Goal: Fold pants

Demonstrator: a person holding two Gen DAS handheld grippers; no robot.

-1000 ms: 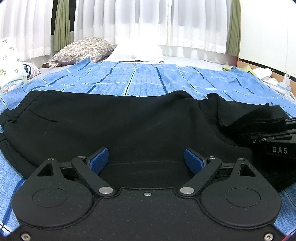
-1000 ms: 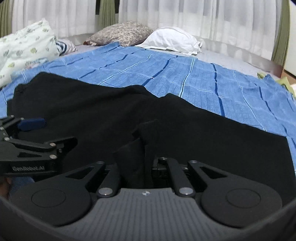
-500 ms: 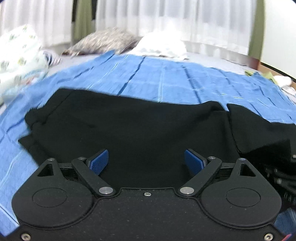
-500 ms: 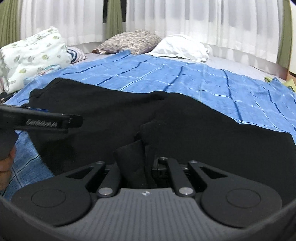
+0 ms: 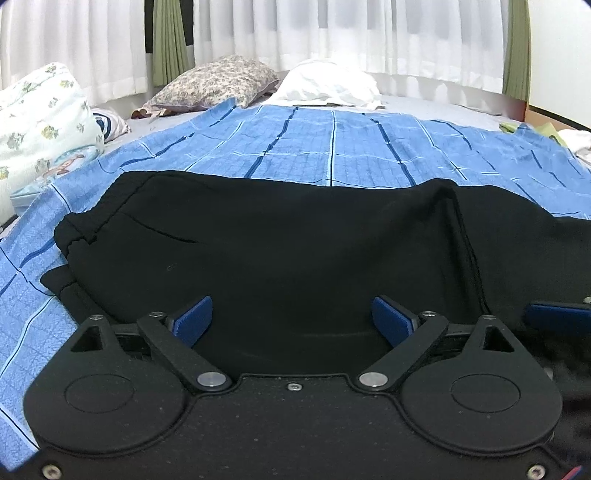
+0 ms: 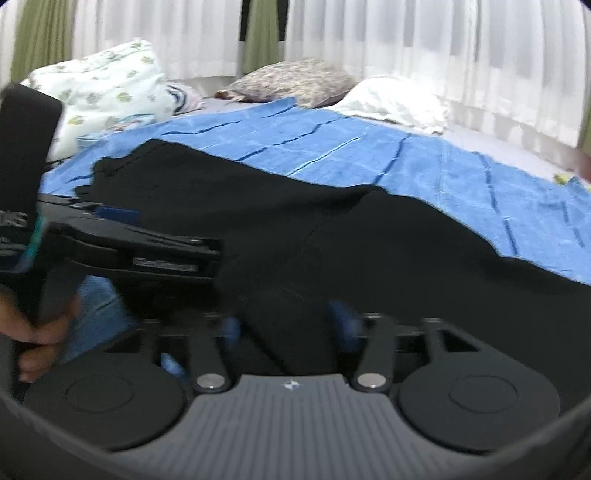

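1. Left wrist view: the black pants [image 5: 280, 240] are seen spread flat on the blue blanket [image 5: 332, 155], and the left gripper [image 5: 291, 317] is held wide apart above them, empty.
2. The right gripper [image 6: 284, 325] is blurred; its fingers seem parted around a bunched fold of cloth.
3. A fold appears under way; a fresh edge must be pinched next.
4. No lettering can be read.

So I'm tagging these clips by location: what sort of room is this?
Most likely a bedroom: a blue quilted bedspread under the black pants, a floral pillow, and white sheer curtains behind.
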